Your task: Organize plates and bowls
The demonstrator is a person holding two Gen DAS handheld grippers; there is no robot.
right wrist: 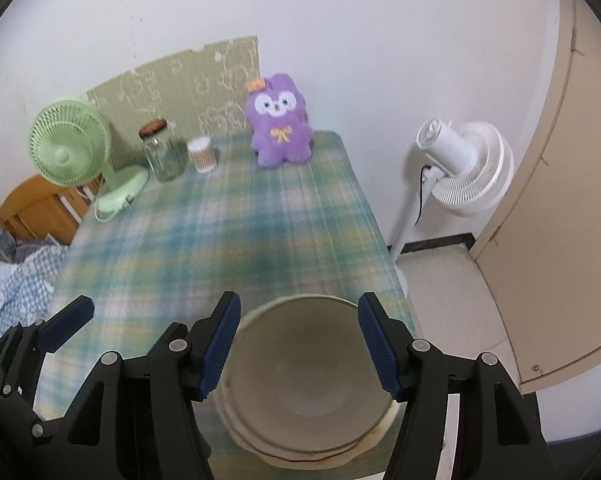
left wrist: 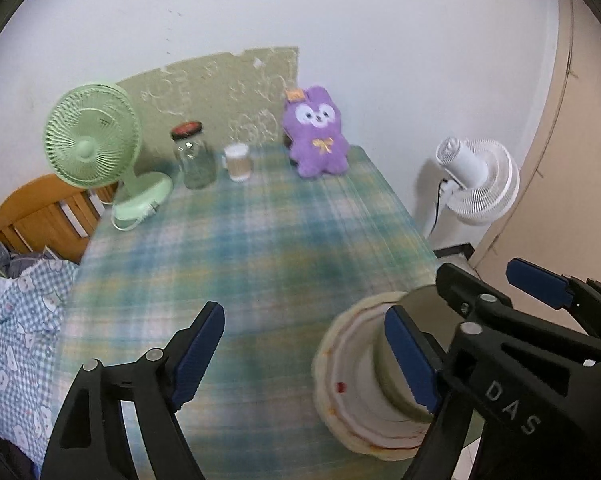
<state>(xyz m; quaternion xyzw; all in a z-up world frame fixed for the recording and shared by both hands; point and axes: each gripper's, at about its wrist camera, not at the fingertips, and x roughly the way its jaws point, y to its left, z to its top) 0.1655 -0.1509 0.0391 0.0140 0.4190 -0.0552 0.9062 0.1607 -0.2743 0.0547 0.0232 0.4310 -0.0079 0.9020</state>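
Grippers: right gripper [right wrist: 298,350] nearest the lens, jaws apart w/ the bowl below and between them, pads not pressing on it; left gripper [left wrist: 304,356] also wide apart, nothing between its fingers.
Table [left wrist: 240,240]: biggest item, plaid cloth over it; serves as work surface, middle bare, clutter pushed to the far wall side, prob. to leave room for sorting.
White fan [right wrist: 460,168]: stands on the floor right of table, well apart from the stack.
Green fan [left wrist: 90,136]: far left corner of table, out of the way.
Plush toy [left wrist: 318,136]: purple, upright against the back wall.
Plates [left wrist: 340,384]: cream, red trim, stacked at the near right edge of table; widest pieces at bottom so the pile sits steady. Count unclear, motion blur — looks like 2+.
Bowl [right wrist: 308,368]: sits upright on the plates, centred; smaller piece on top makes sense for nesting.
Jar [left wrist: 192,156]: glass, dark lid, beside green fan.
Cup [left wrist: 238,162]: small, just right of jar.
Stage: stack seems placed, both grippers clear of it.
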